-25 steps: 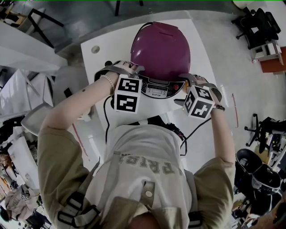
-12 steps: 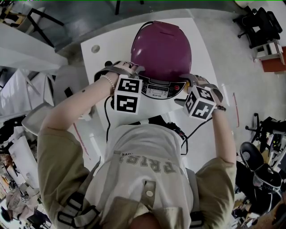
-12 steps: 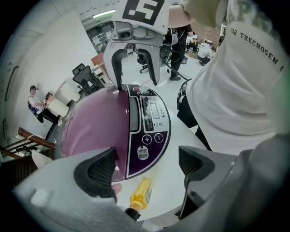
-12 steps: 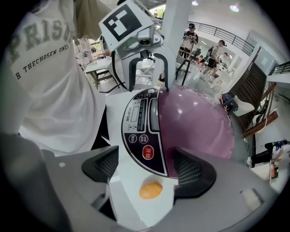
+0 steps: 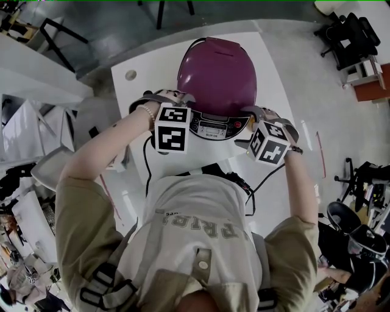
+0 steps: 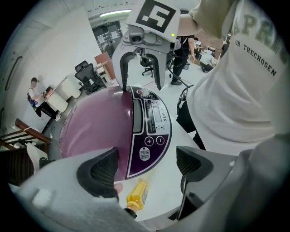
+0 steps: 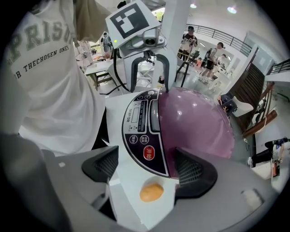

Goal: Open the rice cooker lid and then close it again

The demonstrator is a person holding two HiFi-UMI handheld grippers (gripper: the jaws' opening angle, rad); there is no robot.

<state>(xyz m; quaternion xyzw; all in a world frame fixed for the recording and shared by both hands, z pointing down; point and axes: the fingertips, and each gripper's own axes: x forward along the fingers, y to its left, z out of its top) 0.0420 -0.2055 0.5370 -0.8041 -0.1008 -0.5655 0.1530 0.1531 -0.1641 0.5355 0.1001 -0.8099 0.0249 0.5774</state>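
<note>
Open-plan lab or office workspace; black swivel chairs [image 6: 90,74] well beyond the jaws of the left gripper [image 6: 147,163], strip light [image 6: 117,12] overhead; far past the jaws of the right gripper [image 7: 148,166], standing people [image 7: 213,54] below a railed gallery [image 7: 226,32].

surface: white table [image 5: 271,79] | on it: purple rice cooker [image 5: 217,76], centre | black cable [image 5: 145,161], 7 o'clock of cooker | round hole [image 5: 130,75], 9 o'clock

One rice cooker [image 5: 217,73], one table [image 5: 152,61], two claws (left claw [image 6: 147,165], right claw [image 7: 147,168]), perhaps one yellow tube [image 6: 137,195].
</note>
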